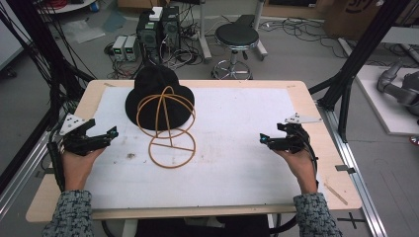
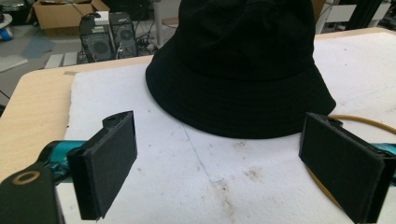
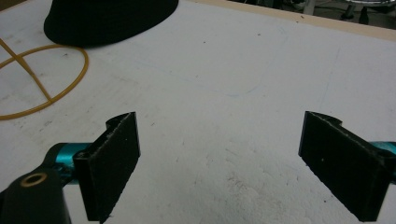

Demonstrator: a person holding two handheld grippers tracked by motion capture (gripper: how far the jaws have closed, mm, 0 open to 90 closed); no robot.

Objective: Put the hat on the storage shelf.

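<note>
A black bucket hat (image 1: 153,96) lies at the back left of the white mat (image 1: 237,148). In front of it stands a yellow wire hat stand (image 1: 168,126), its round base flat on the mat and its dome leaning against the hat. My left gripper (image 1: 112,133) is held open at the mat's left edge, pointing toward the hat (image 2: 243,65), nothing between its pads (image 2: 109,163). My right gripper (image 1: 263,139) is open at the right side, over bare mat (image 3: 224,93), with the stand's base ring (image 3: 42,79) and the hat brim (image 3: 107,21) far off to its left.
The mat covers a wooden table (image 1: 316,118). Beyond the table's far edge are a black stool (image 1: 236,37), computer towers (image 1: 158,29) and cables on the floor. Black frame posts (image 1: 360,54) stand to the right.
</note>
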